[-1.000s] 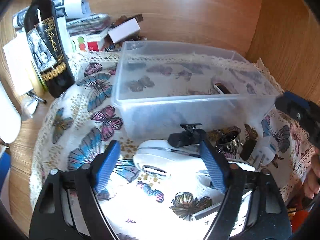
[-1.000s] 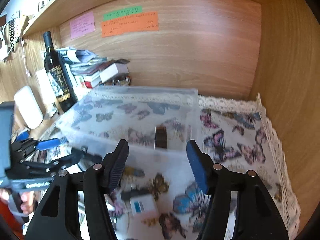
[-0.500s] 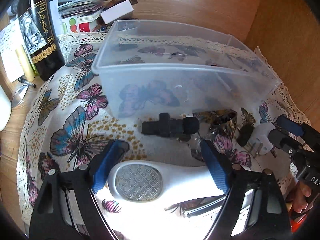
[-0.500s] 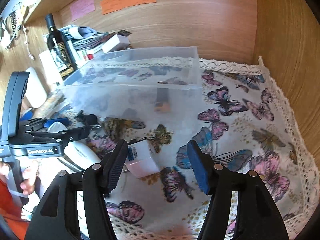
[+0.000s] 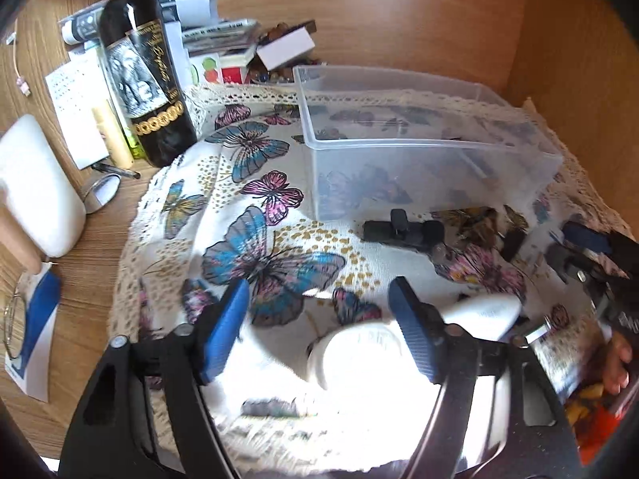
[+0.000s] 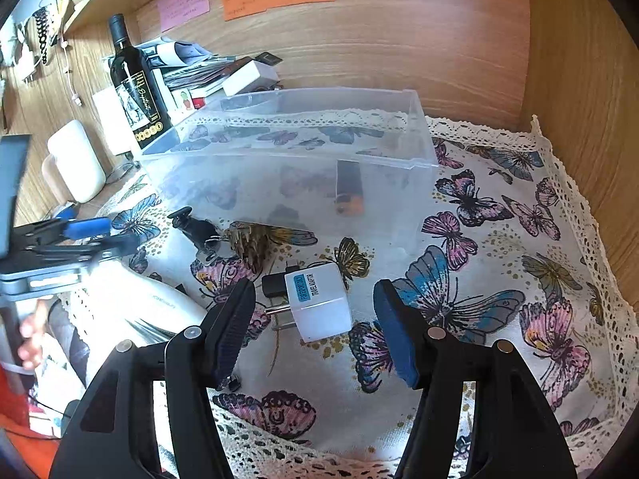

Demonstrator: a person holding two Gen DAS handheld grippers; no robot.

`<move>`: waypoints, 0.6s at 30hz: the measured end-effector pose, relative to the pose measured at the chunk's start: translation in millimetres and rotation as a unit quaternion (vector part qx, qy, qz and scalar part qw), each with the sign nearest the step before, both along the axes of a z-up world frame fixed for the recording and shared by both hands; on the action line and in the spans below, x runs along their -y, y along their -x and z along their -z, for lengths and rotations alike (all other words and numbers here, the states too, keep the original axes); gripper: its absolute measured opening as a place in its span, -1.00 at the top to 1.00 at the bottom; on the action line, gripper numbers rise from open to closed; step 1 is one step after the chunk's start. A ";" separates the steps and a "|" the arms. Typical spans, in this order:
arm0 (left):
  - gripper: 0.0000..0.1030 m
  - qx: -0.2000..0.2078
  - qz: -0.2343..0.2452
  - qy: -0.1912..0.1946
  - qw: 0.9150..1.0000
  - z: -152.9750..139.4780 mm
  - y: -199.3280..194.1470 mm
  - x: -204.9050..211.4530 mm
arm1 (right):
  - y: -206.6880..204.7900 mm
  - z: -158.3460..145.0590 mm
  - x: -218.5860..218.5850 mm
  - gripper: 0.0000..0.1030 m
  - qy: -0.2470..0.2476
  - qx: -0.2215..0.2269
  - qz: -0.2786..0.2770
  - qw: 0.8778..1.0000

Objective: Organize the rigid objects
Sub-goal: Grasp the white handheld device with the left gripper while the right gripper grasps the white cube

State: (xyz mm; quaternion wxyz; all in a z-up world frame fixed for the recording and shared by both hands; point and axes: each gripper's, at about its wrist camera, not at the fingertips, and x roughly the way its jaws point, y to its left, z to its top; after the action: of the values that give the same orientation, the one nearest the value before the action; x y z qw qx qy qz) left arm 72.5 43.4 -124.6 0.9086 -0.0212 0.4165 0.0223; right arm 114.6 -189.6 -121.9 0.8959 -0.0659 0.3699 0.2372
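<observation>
A clear plastic bin [image 6: 287, 167] stands on the butterfly cloth, with a small dark and orange item [image 6: 348, 193] inside; the bin also shows in the left wrist view [image 5: 419, 151]. My right gripper [image 6: 313, 311] is open, its jaws on either side of a white travel adapter [image 6: 319, 305] lying on the cloth. My left gripper [image 5: 319, 311] is open and empty above a white handheld device [image 5: 359, 355], which also shows in the right wrist view [image 6: 147, 299]. A black clip-like object [image 5: 403, 231] lies in front of the bin.
A wine bottle [image 5: 139, 68], stacked books and papers [image 5: 223, 40] and a white container [image 5: 36, 187] stand at the left. A metallic ring-shaped piece [image 6: 251, 239] lies near the bin. Wooden walls close the back and right.
My left gripper has pulled back and swung left, so the white device sits lower right under it. My right gripper has moved closer to the white adapter, which now lies between its jaws.
</observation>
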 end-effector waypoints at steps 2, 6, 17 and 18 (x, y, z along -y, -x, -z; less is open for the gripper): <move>-0.67 0.005 0.017 -0.007 1.000 -2.4 11.7 -0.7 | 0.9 -1.1 1.5 -0.13 0.000 0.001 0.004 1.000; -0.73 -0.001 0.066 -0.029 0.997 2.1 24.1 11.2 | 3.2 -1.4 3.9 -0.13 0.000 -0.001 0.013 1.000; -0.45 -0.009 0.163 -0.003 0.987 15.5 -2.7 41.2 | 3.0 9.3 -1.0 -0.13 0.002 -0.020 0.028 0.999; -0.39 -0.008 0.164 0.004 0.986 16.0 -5.1 41.0 | 1.5 9.9 -1.5 -0.12 0.001 -0.020 0.030 0.999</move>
State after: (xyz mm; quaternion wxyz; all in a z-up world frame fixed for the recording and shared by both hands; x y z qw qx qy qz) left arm 77.6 2.4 -140.7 0.8963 0.0437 0.4222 -0.1283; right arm 113.1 -188.1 -131.8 0.8948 -0.0507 0.3901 0.2111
